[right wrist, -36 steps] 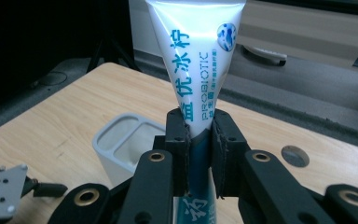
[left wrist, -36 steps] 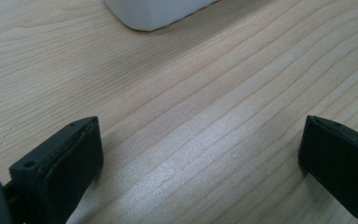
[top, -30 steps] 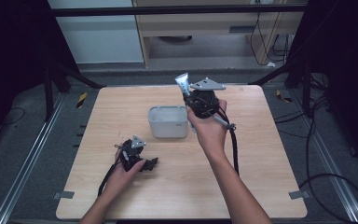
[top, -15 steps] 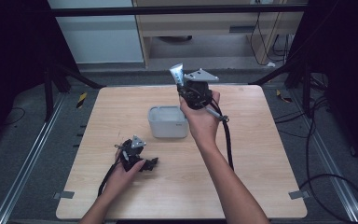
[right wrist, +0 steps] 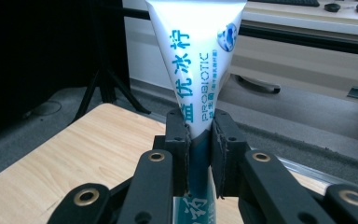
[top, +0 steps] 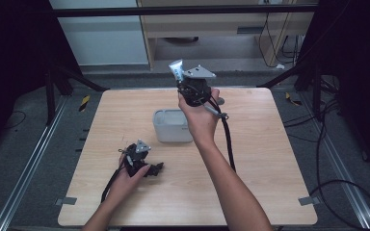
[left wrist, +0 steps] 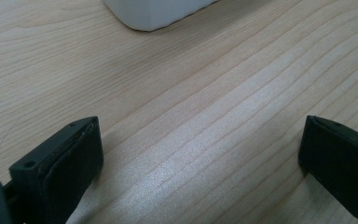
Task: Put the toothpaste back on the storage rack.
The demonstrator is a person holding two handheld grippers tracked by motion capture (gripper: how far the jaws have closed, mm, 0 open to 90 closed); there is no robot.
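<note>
**Two grippers on our table, one clamped on a toothpaste tube**

So we've got the right gripper (top: 182, 83) lifted well off the table (top: 279, 159), raised over the far edge, and its jaws are squeezed tight onto a white toothpaste tube (right wrist: 196, 65). In the right gripper view the tube stands pretty much upright between the two black pads (right wrist: 179, 140), wide crimped end up above the jaws, blue lettering running along it, and the lower part carrying on down behind the jaw linkages. From the high view the tube (top: 176, 70) pokes out just above and to the left of that gripper's grey plate, tilted a bit away from us. Cable trails off the gripper and down along our right forearm.

Below the right gripper and slightly nearer us sits a white rectangular container (top: 172, 126), open side up. We can't tell what's inside from here, looks pale all over.

Our left gripper (top: 155, 169) is low on the table, near our front left, hand wrapped around it. Its jaws are spread wide with nothing between them, just bare wood grain in the left gripper view (left wrist: 196, 144). A corner of the white container (left wrist: 154, 14) sits ahead of those jaws, well apart from them.
</note>
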